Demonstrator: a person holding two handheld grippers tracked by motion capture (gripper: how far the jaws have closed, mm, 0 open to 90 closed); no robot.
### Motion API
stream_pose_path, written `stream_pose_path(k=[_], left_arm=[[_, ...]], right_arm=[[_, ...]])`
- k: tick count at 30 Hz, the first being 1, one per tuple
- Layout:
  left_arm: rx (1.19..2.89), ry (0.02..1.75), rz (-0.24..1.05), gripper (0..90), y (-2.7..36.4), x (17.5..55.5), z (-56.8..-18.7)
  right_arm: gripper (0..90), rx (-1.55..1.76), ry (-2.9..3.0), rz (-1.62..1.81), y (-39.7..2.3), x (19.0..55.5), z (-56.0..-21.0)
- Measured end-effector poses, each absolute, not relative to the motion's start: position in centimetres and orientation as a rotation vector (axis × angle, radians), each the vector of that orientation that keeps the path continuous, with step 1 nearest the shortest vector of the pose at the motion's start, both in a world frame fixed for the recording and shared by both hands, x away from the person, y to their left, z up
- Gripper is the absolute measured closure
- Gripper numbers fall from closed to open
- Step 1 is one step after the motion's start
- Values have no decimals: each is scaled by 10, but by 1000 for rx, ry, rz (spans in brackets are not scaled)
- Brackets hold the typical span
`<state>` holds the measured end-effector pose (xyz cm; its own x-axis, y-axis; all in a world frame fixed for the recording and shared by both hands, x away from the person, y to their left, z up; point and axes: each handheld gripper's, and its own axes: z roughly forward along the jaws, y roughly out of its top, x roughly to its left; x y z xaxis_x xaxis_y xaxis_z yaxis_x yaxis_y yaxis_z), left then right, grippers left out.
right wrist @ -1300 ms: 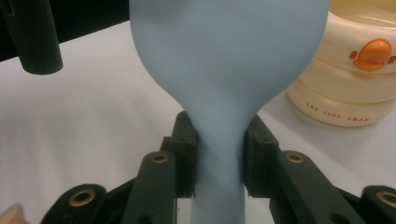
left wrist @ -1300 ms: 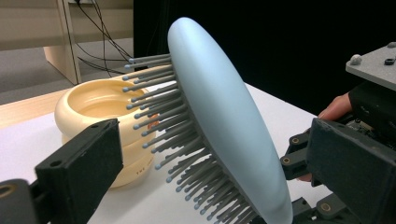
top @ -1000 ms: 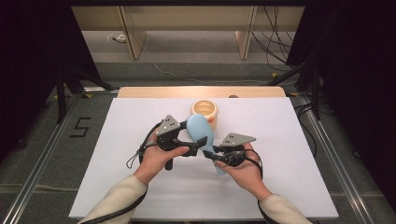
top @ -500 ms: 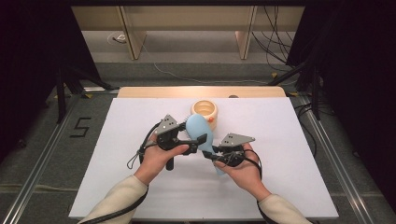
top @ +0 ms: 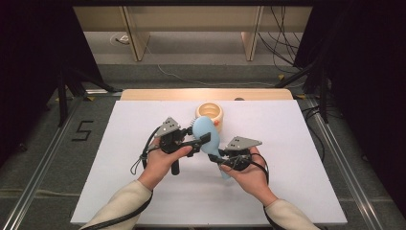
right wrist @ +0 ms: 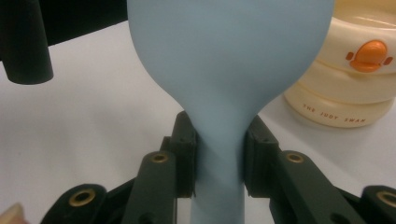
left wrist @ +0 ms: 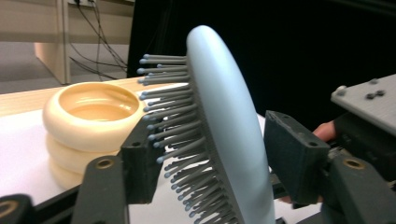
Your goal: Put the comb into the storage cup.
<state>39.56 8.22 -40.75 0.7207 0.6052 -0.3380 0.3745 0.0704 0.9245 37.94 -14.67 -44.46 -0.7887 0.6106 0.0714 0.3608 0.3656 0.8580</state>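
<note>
A light blue hairbrush (top: pixel 206 133) is held up above the white board, head up, its grey bristles facing left in the left gripper view. My right gripper (top: pixel 216 158) is shut on the brush's narrow neck (right wrist: pixel 219 140), one pad pressed on each side. My left gripper (top: pixel 201 138) has just been closing its jaws around the brush head (left wrist: pixel 224 116). One pad (left wrist: pixel 140 158) meets the bristle tips and the other pad (left wrist: pixel 289 163) lies against the smooth back.
A cream ringed container (top: pixel 209 113) with an orange duck mark (right wrist: pixel 369 53) stands just behind the brush. The white board (top: pixel 297 143) lies on a wooden table top. Cables run over the floor at the back.
The left gripper's jaws have drawn in from wide apart onto the brush head. Both hands and the brush have stayed where they were.
</note>
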Motion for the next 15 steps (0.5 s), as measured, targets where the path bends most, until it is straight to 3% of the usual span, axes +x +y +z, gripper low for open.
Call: stream_pose_path(k=[7,15], left_arm=[[1494,805,131,494,81,395,-408],[1530,755,169,521,76,391,-403]], right_arm=[[703,856,2362,1374,-147,380,-446],[702,840,2354,1366,-147,380,-447]])
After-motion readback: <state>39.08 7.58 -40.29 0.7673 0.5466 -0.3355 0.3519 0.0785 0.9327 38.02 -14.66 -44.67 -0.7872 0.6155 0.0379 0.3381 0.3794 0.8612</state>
